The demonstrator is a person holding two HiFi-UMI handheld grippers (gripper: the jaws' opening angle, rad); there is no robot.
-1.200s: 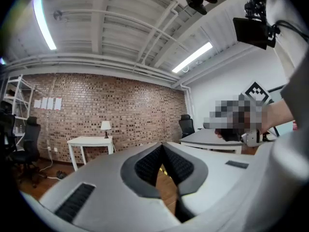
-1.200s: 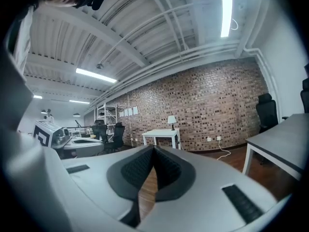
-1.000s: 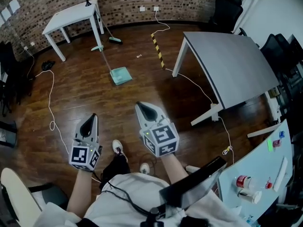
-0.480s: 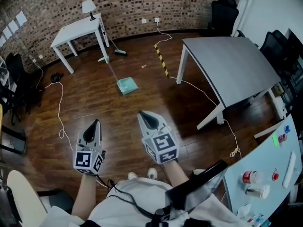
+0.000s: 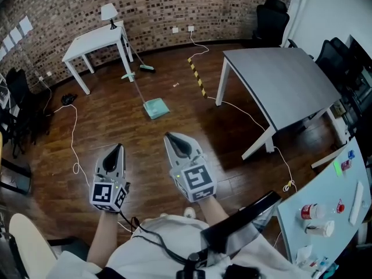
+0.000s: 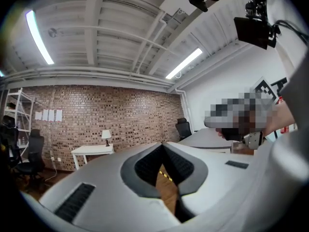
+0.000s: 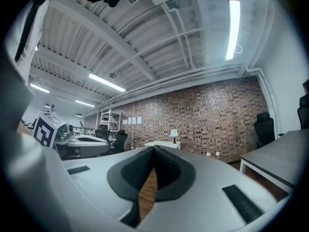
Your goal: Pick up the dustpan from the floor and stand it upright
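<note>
A teal dustpan [image 5: 156, 107] lies flat on the wooden floor in the head view, its long thin handle running up-left toward a white table [image 5: 96, 38]. My left gripper [image 5: 115, 149] and right gripper [image 5: 169, 138] hang side by side well short of it, both pointing level toward the brick wall. Each is shut with nothing between its jaws. In the left gripper view my left gripper [image 6: 162, 145] shows its dark pads meeting at the tip; the right gripper view shows my right gripper [image 7: 154, 150] likewise. Neither gripper view shows the dustpan.
A teal broom [image 5: 144, 67] leans by the white table, which carries a lamp [image 5: 108, 11]. A grey table [image 5: 279, 80] stands at the right, a yellow-black strip [image 5: 196, 77] and white cables [image 5: 72, 139] lie on the floor, and black chairs [image 5: 271, 19] stand at the back right.
The whole view has shifted: the dustpan and tables sit a little lower and further right in the picture. Both grippers have risen slightly, still shut and side by side.
</note>
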